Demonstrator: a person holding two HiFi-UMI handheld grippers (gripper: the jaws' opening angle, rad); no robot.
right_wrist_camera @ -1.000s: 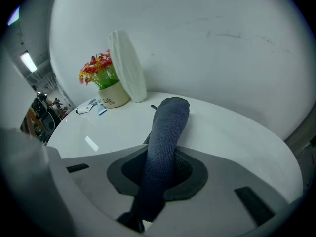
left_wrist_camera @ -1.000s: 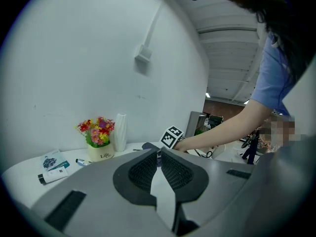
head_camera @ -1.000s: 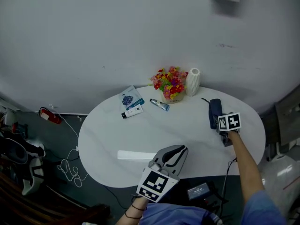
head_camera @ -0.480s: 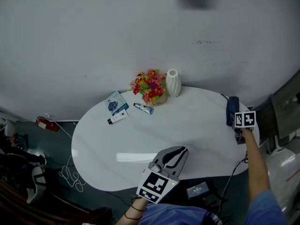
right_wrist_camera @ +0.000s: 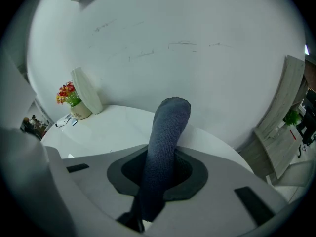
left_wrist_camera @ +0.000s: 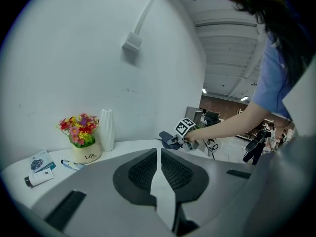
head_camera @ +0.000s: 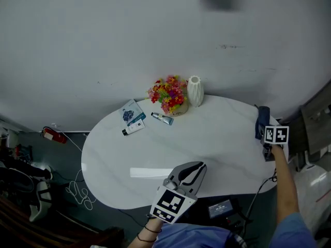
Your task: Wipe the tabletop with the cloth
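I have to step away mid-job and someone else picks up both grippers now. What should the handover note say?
Right gripper: shut on the dark blue cloth, at the right edge of the tabletop; whether the cloth touches it is unclear.
Left gripper: shut, empty, over the near edge.
Done: cannot tell how much is wiped.
To do: wipe the top, working around the flower pot, vase and tube at the back.

I'm seeing the cloth [right_wrist_camera: 167, 132], a dark blue-grey knit bunched into a thick roll, sitting clamped between the fingers [right_wrist_camera: 200, 174] of my right gripper [right_wrist_camera: 164, 157]. It is sticking out well past their tips, its rounded end curling over. The white oval worktop [right_wrist_camera: 113, 132] is spreading out below, ahead and left of the fingers.
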